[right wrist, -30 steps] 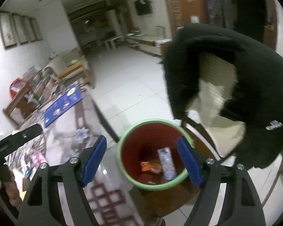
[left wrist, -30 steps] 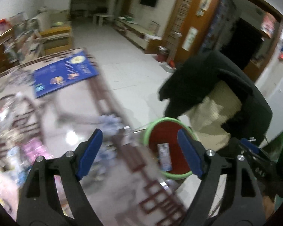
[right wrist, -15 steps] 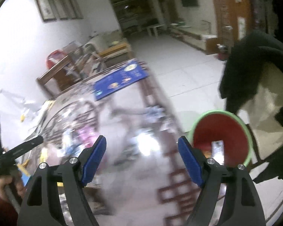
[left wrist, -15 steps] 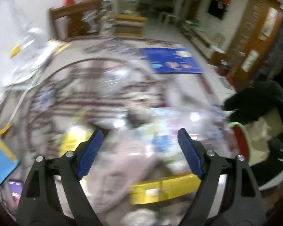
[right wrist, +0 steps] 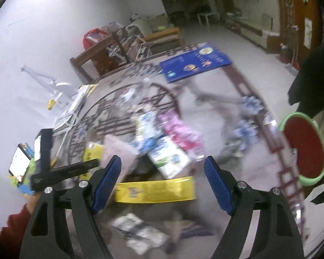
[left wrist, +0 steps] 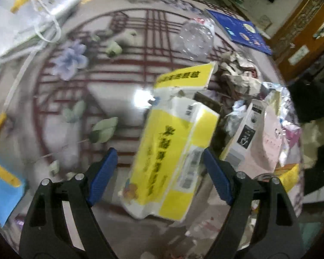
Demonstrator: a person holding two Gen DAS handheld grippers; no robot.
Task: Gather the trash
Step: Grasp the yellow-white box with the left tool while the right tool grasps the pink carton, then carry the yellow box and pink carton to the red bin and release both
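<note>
My left gripper (left wrist: 161, 173) is open, its jaws on either side of a torn yellow and white carton (left wrist: 172, 149) that lies on the patterned glass table (left wrist: 116, 99). Beside it lie a white and pink packet (left wrist: 254, 136) and crumpled paper (left wrist: 239, 73). My right gripper (right wrist: 163, 180) is open and empty above a pile of trash: a yellow carton strip (right wrist: 155, 190), a blue and white box (right wrist: 168, 157) and a pink wrapper (right wrist: 181, 131). The red bin with a green rim (right wrist: 302, 146) stands off the table's right edge. The left gripper (right wrist: 51, 168) shows at the left.
A blue booklet (right wrist: 194, 62) lies at the table's far end. A clear crushed plastic bottle (left wrist: 196, 36) lies beyond the carton. A black jacket on a chair (right wrist: 313, 73) stands behind the bin. White cords and papers (left wrist: 43, 21) lie at the far left.
Both grippers have swung left from the bin to the trash pile on the table. The left gripper has come down close over the yellow carton. Both stay open.
</note>
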